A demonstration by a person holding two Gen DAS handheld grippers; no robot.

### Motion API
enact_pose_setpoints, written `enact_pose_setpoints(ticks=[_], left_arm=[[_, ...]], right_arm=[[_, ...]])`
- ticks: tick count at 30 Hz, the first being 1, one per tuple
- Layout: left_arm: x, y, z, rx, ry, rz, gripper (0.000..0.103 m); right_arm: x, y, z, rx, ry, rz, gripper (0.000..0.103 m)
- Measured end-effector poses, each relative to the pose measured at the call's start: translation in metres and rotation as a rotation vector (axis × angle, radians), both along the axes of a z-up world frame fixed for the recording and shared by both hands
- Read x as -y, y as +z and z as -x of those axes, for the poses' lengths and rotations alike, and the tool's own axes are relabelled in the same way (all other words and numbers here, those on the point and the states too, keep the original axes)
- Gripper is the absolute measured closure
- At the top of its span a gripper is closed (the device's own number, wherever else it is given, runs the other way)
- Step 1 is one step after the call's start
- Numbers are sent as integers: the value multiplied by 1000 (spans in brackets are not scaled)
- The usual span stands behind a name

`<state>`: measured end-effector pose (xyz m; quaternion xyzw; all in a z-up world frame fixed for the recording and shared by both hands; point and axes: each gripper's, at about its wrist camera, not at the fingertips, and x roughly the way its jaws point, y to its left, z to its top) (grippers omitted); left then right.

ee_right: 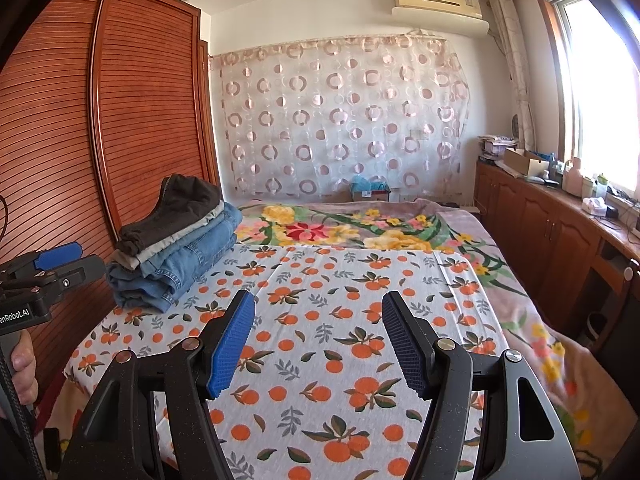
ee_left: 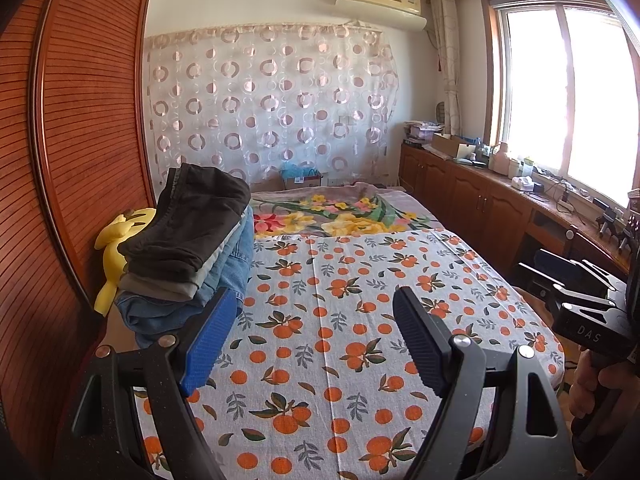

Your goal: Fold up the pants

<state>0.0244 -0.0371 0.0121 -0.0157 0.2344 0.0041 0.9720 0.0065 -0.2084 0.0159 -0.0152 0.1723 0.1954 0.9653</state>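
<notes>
The stack of folded pants (ee_left: pixel 188 240) sits ahead and to the left at the bed's (ee_left: pixel 360 280) wardrobe-side edge, nearer the left gripper (ee_left: pixel 308 340) than the right gripper (ee_right: pixel 316 344), both spread wide and empty

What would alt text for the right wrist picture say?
Open tongs hover empty over a bed sheet printed with oranges. A stack of folded pants, dark pair atop jeans, sits at the bed's left edge beside a wooden wardrobe; the other tongs show at far left.
</notes>
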Motion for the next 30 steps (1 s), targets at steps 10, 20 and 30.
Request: enact_pose_setpoints(ticks=[10, 20, 30], left_arm=[[0, -1, 0, -1, -1, -1, 22], [0, -1, 0, -3, -1, -3, 22], [1, -1, 0, -1, 0, -2, 22]], right_arm=[[1, 0, -1, 1, 1, 0, 35], [4, -4, -4, 3, 3, 0, 35], [5, -4, -5, 3, 4, 0, 35]])
